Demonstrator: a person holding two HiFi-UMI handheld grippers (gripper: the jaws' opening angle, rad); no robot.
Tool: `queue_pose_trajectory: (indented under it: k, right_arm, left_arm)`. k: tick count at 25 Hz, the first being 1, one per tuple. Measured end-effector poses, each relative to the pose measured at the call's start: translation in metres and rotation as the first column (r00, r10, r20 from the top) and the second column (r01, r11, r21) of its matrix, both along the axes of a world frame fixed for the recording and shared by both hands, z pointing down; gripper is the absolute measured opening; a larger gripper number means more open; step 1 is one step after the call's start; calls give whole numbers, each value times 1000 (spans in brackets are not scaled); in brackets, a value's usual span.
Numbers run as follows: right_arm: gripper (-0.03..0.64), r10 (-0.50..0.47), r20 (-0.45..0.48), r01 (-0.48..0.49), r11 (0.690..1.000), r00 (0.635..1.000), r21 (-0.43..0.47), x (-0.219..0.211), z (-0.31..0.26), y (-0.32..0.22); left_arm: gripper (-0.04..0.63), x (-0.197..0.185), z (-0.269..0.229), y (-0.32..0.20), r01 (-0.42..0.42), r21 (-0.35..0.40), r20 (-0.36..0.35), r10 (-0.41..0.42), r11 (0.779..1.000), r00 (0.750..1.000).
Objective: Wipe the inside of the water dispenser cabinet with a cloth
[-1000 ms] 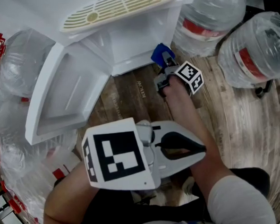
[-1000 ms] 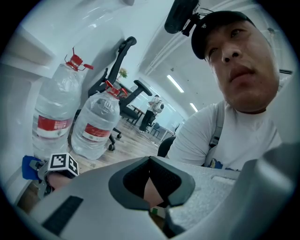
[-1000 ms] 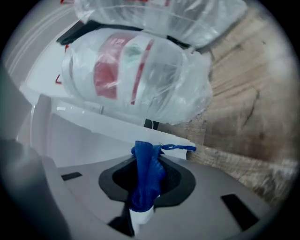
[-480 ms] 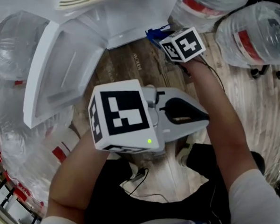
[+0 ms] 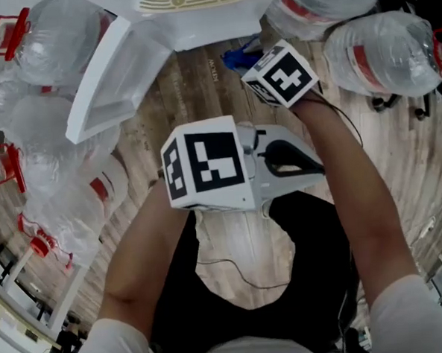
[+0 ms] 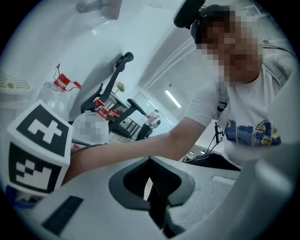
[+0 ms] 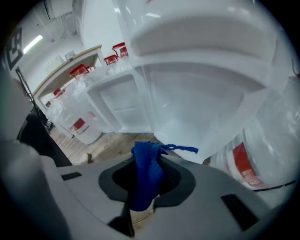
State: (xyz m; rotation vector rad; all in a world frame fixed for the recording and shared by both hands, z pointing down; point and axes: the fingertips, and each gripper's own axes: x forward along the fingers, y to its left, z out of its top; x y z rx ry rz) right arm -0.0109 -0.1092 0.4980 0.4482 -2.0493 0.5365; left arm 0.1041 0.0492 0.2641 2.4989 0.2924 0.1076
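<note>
The white water dispenser cabinet (image 5: 204, 20) stands at the top of the head view with its door (image 5: 106, 74) swung open to the left. My right gripper (image 5: 241, 59) is just in front of the cabinet, shut on a bunched blue cloth (image 5: 234, 57). In the right gripper view the blue cloth (image 7: 146, 171) stands up between the jaws of the right gripper (image 7: 145, 183), facing the empty white cabinet interior (image 7: 187, 98). My left gripper (image 5: 311, 166) is held close to the body, turned sideways. In its own view the left gripper (image 6: 152, 190) is shut on nothing.
Large clear water bottles ring the cabinet: several at the left (image 5: 56, 48), two at the right (image 5: 381, 43). One bottle (image 7: 248, 164) lies close beside the cabinet's right side. The floor (image 5: 201, 98) is wood plank. A thin cable (image 5: 234, 272) hangs at the person's front.
The head view has pulled back, so the cabinet and door sit higher and smaller. Both grippers have come up and away from the cabinet's base. The right gripper still holds the cloth.
</note>
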Motion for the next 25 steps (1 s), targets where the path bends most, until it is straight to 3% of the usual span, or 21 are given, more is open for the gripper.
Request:
queue_pose_trajectory:
  k: [6,13,20,25]
  right_arm:
    - [77,-12,77,17,998,997,-65,4,-110,43]
    - [77,-13,155,21,998,988,-51,15,-266,67]
    - [77,-50,204,58,998,978,-34,42,-419,108]
    - [77,-47,223,48,999,974,-1,59,-488,141]
  left_arm:
    - [0,10,-108,17,96,-65,5,-96,993,995]
    - [0,36,-262,38,95,-41,8,-94,995,996]
    - [0,57,-403,66,189,-32,-22,-190,981,982]
    - [0,68,-465,111,150,-18,-15,-151,988,988]
